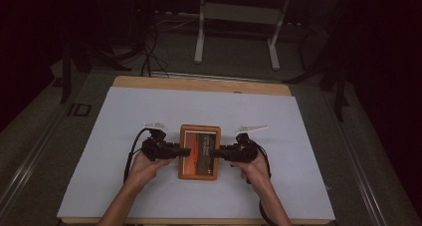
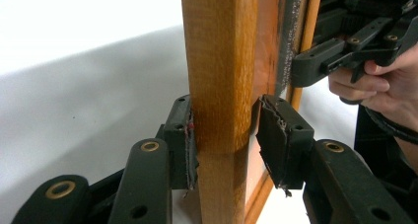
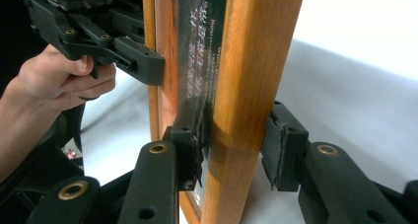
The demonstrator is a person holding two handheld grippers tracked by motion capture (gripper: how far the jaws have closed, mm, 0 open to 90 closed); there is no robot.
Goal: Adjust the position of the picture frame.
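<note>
Frame [image 1: 199, 153], wooden with a dark print behind glass, sits near the middle of the white-covered surface [image 1: 149, 111], between the two tools. Left tool [image 1: 181, 151] straddles its left rail: one pad [image 2: 190, 145] touches the wood, the other stands just off it with a gap showing, so the jaws are partly open and not clamped. Right tool [image 1: 215, 153] straddles the right rail likewise: one pad [image 3: 194, 140] lies against the glass side, the other sits clear of the wood. A hand [image 1: 149, 164] grips each tool from the near edge.
</note>
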